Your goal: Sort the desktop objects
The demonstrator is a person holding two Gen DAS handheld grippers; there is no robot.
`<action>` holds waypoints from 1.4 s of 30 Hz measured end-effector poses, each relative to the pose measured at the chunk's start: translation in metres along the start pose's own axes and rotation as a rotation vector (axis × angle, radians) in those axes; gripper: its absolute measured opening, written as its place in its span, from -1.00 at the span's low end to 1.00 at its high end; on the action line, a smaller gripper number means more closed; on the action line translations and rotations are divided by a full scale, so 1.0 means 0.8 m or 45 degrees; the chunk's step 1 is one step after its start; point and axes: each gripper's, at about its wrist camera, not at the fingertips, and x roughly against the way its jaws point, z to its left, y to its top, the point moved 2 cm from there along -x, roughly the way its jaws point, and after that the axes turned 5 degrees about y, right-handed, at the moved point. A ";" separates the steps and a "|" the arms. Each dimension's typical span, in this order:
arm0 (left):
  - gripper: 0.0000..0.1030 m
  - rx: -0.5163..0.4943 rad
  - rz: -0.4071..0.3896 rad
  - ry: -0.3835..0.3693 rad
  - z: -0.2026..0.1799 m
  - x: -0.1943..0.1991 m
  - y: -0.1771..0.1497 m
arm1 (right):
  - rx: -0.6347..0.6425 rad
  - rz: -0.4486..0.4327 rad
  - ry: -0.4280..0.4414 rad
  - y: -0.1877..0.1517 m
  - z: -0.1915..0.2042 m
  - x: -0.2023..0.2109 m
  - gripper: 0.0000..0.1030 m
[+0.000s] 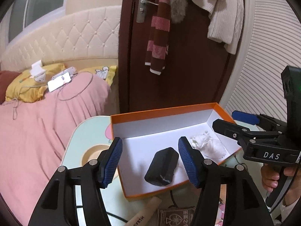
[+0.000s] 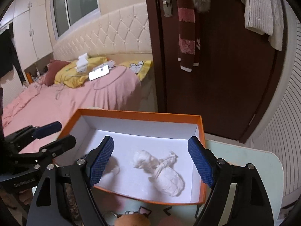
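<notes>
My left claw [image 1: 150, 160] hangs wide over the orange box [image 1: 160, 111] on the bench [image 1: 82, 137]; inside lie a black case [image 1: 161, 169] and, further right, a crumpled white tissue [image 2: 160, 171], under my right claw [image 2: 150, 163], also wide and empty.

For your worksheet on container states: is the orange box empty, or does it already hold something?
Not empty. The orange box holds a black case and a crumpled white bundle lying on its white floor.
</notes>
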 end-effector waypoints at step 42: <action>0.20 -0.152 0.187 0.095 0.009 0.061 -0.171 | -0.069 0.296 -0.177 -0.199 0.020 0.084 0.61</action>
